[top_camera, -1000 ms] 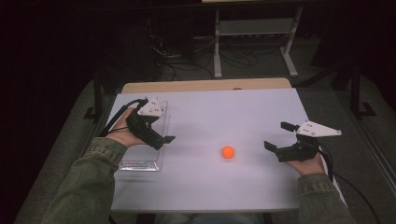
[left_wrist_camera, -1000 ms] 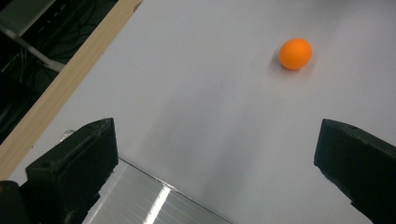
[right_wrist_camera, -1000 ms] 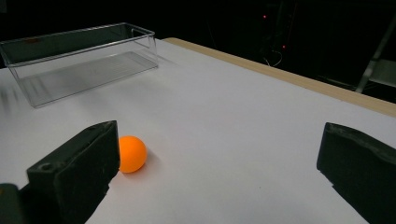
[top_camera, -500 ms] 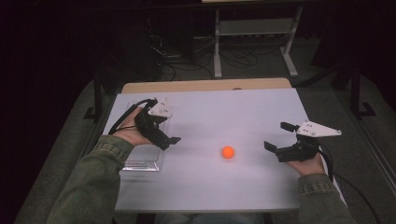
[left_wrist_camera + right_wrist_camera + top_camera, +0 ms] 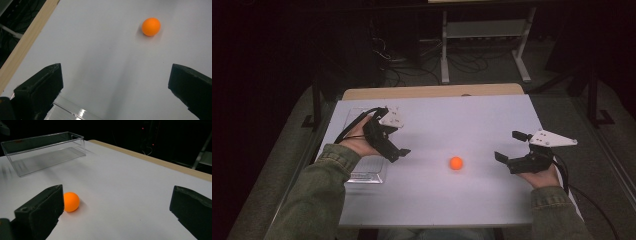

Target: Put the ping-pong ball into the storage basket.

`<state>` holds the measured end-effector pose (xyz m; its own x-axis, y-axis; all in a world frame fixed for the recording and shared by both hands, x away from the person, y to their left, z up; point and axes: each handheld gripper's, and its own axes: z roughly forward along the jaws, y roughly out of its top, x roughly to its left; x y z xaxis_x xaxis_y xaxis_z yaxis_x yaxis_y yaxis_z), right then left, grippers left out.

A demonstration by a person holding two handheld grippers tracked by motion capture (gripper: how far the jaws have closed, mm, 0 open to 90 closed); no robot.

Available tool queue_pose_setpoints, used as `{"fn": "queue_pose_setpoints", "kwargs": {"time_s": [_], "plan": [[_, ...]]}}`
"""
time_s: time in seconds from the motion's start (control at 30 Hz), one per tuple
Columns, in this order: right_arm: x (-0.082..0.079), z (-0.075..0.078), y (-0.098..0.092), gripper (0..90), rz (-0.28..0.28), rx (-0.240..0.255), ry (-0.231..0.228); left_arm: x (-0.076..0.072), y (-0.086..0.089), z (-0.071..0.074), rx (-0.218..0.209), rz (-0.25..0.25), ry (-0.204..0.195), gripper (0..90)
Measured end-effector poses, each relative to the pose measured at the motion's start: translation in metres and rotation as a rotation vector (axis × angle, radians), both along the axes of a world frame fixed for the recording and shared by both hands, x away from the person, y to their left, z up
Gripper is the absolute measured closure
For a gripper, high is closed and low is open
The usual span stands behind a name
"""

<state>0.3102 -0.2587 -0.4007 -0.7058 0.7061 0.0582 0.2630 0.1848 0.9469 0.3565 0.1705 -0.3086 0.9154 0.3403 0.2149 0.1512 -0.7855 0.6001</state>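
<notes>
At about nine o'clock on the white table (image 5: 432, 200) sits a clear plastic box (image 5: 367, 172), empty as far as I can see, its long walls plain from my right gripper view (image 5: 45, 152). My left hand (image 5: 358, 142) holds my left gripper (image 5: 398, 151) just above the box's inner edge, and its jaws stand wide apart with nothing between them, pointing toward four o'clock. In my left gripper view the orange ball (image 5: 151, 26) lies ahead of those jaws at one o'clock, well apart from them, and a corner of the box shows at the bottom. On the table the ball (image 5: 456, 163) rests near the middle, between my two grippers, alone on the bare surface. At three o'clock my right gripper (image 5: 508, 149) hangs low over the table in my right hand (image 5: 539, 175), jaws spread wide and empty, aimed toward nine o'clock. From its own camera the ball (image 5: 71, 201) sits just beside the left jaw, with the box beyond it at eleven o'clock.
</notes>
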Motion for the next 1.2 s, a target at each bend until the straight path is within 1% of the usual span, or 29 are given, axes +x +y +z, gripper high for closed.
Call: {"fn": "queue_pose_setpoints", "kwargs": {"time_s": [0.27,0.33,0.43,0.57,0.63,0.77,0.8,1.2], "plan": [[0.000,0.000,0.000,0.0,0.003,-0.005,0.003,0.002,-0.005,-0.002,0.008,-0.005,0.004,0.0],[0.000,0.000,0.001,0.0,0.005,-0.004,0.004,0.003,-0.007,-0.003,0.016,-0.011,0.003,0.0],[0.000,-0.001,0.001,0.0,0.007,-0.007,0.004,0.003,-0.011,-0.004,0.016,-0.016,0.004,0.0],[0.000,-0.001,0.001,0.0,0.009,-0.007,0.004,0.003,-0.017,-0.004,0.018,-0.024,-0.005,0.0],[0.000,-0.001,0.001,0.0,0.009,-0.007,0.004,0.003,-0.020,-0.004,0.023,-0.037,-0.011,0.0],[0.000,-0.001,0.001,0.0,0.010,-0.008,0.005,0.002,-0.027,-0.005,0.031,-0.052,-0.006,0.0],[0.000,-0.001,0.001,0.0,0.010,-0.009,0.005,0.003,-0.029,-0.006,0.038,-0.056,-0.005,0.0],[0.000,-0.001,0.002,0.0,0.013,-0.009,0.006,0.004,-0.040,-0.012,0.060,-0.075,0.001,0.0]]}}
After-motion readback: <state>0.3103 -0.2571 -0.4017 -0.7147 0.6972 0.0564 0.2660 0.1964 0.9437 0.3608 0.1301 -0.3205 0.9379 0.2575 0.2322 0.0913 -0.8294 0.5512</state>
